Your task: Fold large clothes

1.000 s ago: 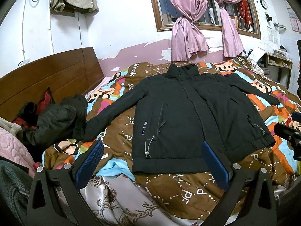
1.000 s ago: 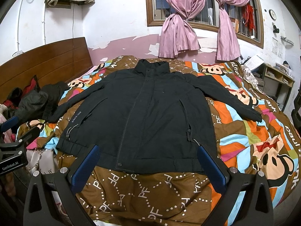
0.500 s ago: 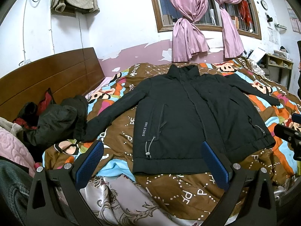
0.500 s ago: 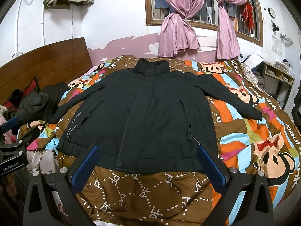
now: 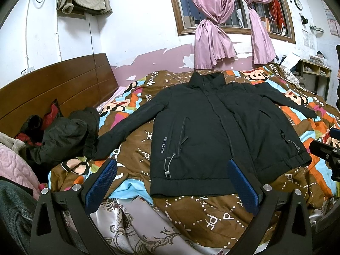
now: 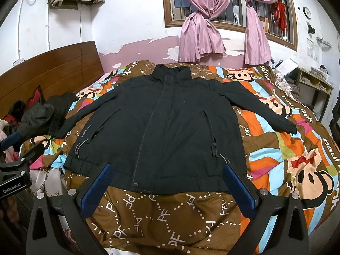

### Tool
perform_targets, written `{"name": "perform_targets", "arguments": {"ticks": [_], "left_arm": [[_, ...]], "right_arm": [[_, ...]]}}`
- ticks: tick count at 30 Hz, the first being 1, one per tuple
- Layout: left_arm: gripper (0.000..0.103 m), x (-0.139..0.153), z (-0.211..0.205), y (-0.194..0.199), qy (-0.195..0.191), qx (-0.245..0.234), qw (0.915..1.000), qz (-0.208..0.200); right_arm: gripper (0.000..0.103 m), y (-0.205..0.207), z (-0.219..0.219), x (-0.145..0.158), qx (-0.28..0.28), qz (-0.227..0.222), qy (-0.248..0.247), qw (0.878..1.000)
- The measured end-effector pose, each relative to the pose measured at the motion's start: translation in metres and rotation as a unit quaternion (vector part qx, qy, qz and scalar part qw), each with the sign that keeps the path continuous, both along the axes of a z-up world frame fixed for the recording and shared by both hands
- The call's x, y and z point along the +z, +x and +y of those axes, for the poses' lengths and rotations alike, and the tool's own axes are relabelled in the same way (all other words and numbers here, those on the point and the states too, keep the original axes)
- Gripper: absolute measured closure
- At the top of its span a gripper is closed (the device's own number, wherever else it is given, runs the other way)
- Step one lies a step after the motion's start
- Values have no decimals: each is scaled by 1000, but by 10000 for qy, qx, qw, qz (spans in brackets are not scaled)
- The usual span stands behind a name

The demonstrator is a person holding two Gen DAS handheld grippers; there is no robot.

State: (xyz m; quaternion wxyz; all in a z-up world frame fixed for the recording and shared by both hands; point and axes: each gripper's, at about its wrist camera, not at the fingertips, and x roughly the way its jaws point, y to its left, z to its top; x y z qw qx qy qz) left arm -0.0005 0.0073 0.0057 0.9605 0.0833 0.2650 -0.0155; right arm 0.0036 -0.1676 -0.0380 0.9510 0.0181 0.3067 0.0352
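Note:
A large black jacket (image 5: pixel 212 133) lies flat and face up on the bed, zipped, collar toward the far wall, both sleeves spread outward. It also shows in the right wrist view (image 6: pixel 167 127). My left gripper (image 5: pixel 172 182) is open and empty, held just short of the jacket's hem at its left side. My right gripper (image 6: pixel 170 182) is open and empty, held just short of the hem near the middle. Neither gripper touches the jacket.
The jacket lies on a brown cartoon-print quilt (image 6: pixel 170 216). A pile of dark and red clothes (image 5: pixel 59 136) sits at the left by the wooden headboard (image 5: pixel 53 85). A pink blanket (image 5: pixel 12 165) is at the far left. A shelf (image 6: pixel 314 85) stands at the right.
Both views have shifted only very slightly; the jacket and both open grippers stay as they were.

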Motion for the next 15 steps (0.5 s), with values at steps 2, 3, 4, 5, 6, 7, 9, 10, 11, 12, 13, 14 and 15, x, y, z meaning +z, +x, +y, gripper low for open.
{"name": "perform_targets", "arguments": {"ticks": [2, 3, 4, 5, 6, 7, 9, 10, 11, 12, 13, 14, 15], "left_arm": [[2, 0, -1, 0, 8, 4, 10000, -3], [2, 0, 0, 0, 9, 5, 10000, -1], [2, -1, -2, 0, 7, 3, 10000, -2], [2, 0, -1, 0, 8, 4, 10000, 2], [2, 0, 0, 0, 8, 1, 10000, 5], [2, -1, -2, 0, 11, -2, 10000, -2], [2, -1, 2, 1, 23, -1, 10000, 7], [2, -2, 1, 1, 19, -1, 10000, 2], [2, -2, 0, 1, 19, 0, 10000, 3], [2, -2, 2, 1, 23, 0, 10000, 5], [2, -2, 0, 1, 23, 3, 10000, 5], [2, -2, 0, 1, 25, 4, 10000, 8], [2, -2, 1, 1, 26, 6, 10000, 8]], "right_arm": [[0, 0, 0, 0, 8, 1, 9, 10000], [0, 0, -1, -1, 5, 2, 5, 10000], [0, 0, -1, -1, 3, 9, -2, 10000], [0, 0, -1, -1, -1, 8, -4, 10000], [0, 0, -1, -1, -4, 17, -17, 10000], [0, -1, -2, -2, -2, 25, -30, 10000], [0, 0, -1, -3, 2, 35, -53, 10000], [0, -1, -1, -3, 4, 34, -60, 10000], [0, -1, -1, -3, 4, 33, -62, 10000], [0, 0, -1, -3, 2, 35, -57, 10000], [0, -1, -1, -3, 1, 36, -59, 10000], [0, 0, -1, -3, -1, 41, -55, 10000], [0, 0, -1, -3, 0, 50, -50, 10000]]}}
